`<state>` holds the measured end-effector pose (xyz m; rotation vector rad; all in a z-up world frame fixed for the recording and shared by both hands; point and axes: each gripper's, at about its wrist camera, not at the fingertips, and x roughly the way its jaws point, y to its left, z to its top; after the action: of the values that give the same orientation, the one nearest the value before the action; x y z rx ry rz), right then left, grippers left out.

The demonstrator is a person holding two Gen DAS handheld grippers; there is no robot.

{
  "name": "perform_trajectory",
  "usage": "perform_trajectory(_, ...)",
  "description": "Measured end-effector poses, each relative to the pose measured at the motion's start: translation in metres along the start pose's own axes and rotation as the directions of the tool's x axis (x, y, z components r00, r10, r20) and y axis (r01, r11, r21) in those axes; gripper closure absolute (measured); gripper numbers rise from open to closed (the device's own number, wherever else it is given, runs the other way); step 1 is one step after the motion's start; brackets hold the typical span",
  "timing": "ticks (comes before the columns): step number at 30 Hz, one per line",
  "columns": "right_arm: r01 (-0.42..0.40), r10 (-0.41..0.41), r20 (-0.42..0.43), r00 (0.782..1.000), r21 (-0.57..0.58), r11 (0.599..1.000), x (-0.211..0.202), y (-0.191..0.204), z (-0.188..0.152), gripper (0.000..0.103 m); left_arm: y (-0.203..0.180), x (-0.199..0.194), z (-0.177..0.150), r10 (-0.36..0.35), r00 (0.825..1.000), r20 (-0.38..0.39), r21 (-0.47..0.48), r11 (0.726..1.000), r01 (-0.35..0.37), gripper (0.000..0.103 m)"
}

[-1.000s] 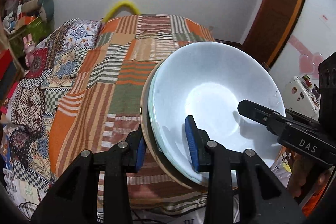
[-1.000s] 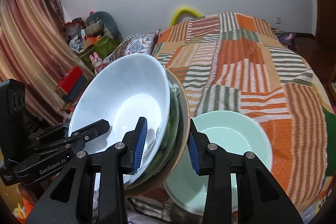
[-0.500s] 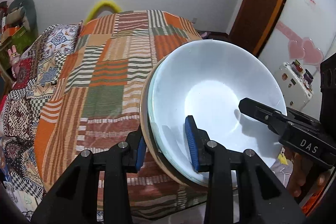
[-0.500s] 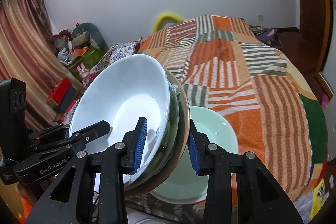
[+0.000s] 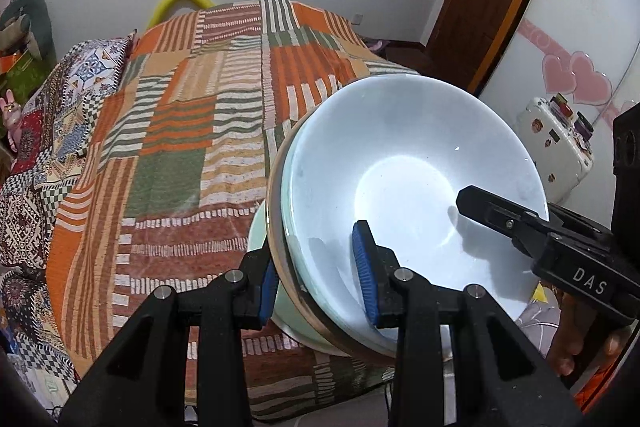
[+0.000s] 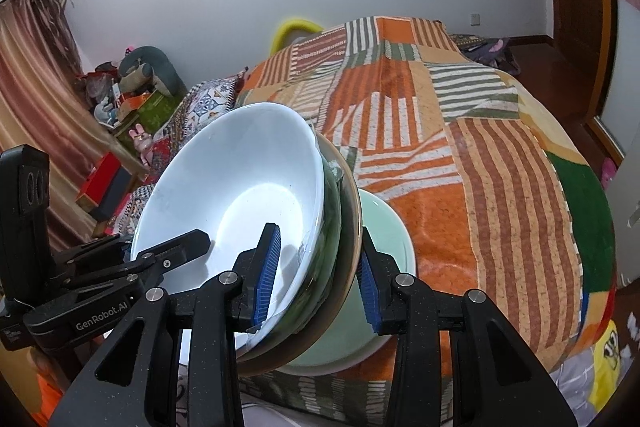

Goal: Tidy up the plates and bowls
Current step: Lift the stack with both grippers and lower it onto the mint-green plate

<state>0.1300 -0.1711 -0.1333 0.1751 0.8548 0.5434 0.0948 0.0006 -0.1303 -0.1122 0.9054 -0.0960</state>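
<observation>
White bowl [image 5: 408, 187] sits tilted on top of a nested stack, with a dark green dish [image 6: 330, 227] under it and a tan plate [image 6: 350, 223] at the back. I hold the stack on edge between both tools, over the near end of the bed [image 5: 180, 147]. My left tool [image 5: 318, 281] pinches the stack's rim: one blue pad inside the white bowl, the other behind the tan plate. My right tool [image 6: 318, 279] pinches the opposite side the same way, one pad inside the bowl, one against the plate's back. Each tool shows in the other's view, reaching in over the bowl's rim. Pale green bowl [image 6: 380, 267] sits upright on the striped patchwork blanket [image 6: 460, 147], right behind the held stack; contact between them I cannot tell. Bed's far side has a patterned pillow [image 5: 92, 75] and a yellow hoop [image 5: 180, 1] by the wall. White case with stickers [image 5: 556, 147] stands to the right of the bed.
</observation>
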Motion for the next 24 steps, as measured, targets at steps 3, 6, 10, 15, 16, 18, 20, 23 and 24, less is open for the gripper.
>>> perform_trajectory(3, 0.006, -0.006, -0.012, 1.0, 0.005, 1.0, 0.003, -0.003, -0.002, 0.069, 0.0, 0.007, -0.001, -0.003, 1.0, -0.017, -0.001, 1.0, 0.003, 0.068)
perform_trajectory(6, 0.01, -0.009, -0.026, 1.0, 0.012, 1.0, 0.007, -0.004, -0.003, 0.069, 0.002, 0.013, -0.002, -0.004, 0.999, -0.034, -0.004, 1.0, 0.004, 0.068)
perform_trajectory(10, 0.012, -0.011, -0.045, 0.999, 0.02, 1.0, 0.014, -0.007, -0.004, 0.069, 0.005, 0.023, -0.003, -0.005, 0.998, -0.056, -0.01, 1.0, 0.005, 0.068)
perform_trajectory(15, 0.015, -0.013, -0.064, 0.998, 0.028, 0.999, 0.02, -0.01, -0.005, 0.069, 0.007, 0.033, -0.003, -0.008, 0.997, -0.078, -0.018, 1.0, 0.007, 0.068)
perform_trajectory(16, 0.016, -0.014, -0.068, 0.998, 0.029, 0.999, 0.021, -0.01, -0.006, 0.069, 0.008, 0.035, -0.003, -0.009, 0.997, -0.083, -0.02, 1.0, 0.008, 0.068)
perform_trajectory(18, 0.016, -0.014, -0.075, 0.997, 0.033, 0.999, 0.024, -0.011, -0.006, 0.069, 0.009, 0.038, -0.003, -0.009, 0.996, -0.091, -0.023, 1.0, 0.007, 0.068)
perform_trajectory(20, 0.015, -0.012, -0.083, 0.996, 0.036, 0.999, 0.027, -0.011, -0.006, 0.069, 0.01, 0.04, -0.004, -0.009, 0.995, -0.097, -0.025, 1.0, 0.007, 0.068)
perform_trajectory(23, 0.014, -0.01, -0.094, 0.996, 0.039, 0.999, 0.031, -0.011, -0.006, 0.069, 0.014, 0.045, -0.004, -0.008, 0.994, -0.107, -0.031, 1.0, 0.005, 0.068)
perform_trajectory(24, 0.013, -0.009, -0.099, 0.995, 0.04, 0.999, 0.033, -0.012, -0.007, 0.069, 0.015, 0.046, -0.004, -0.007, 0.994, -0.111, -0.032, 0.999, 0.003, 0.068)
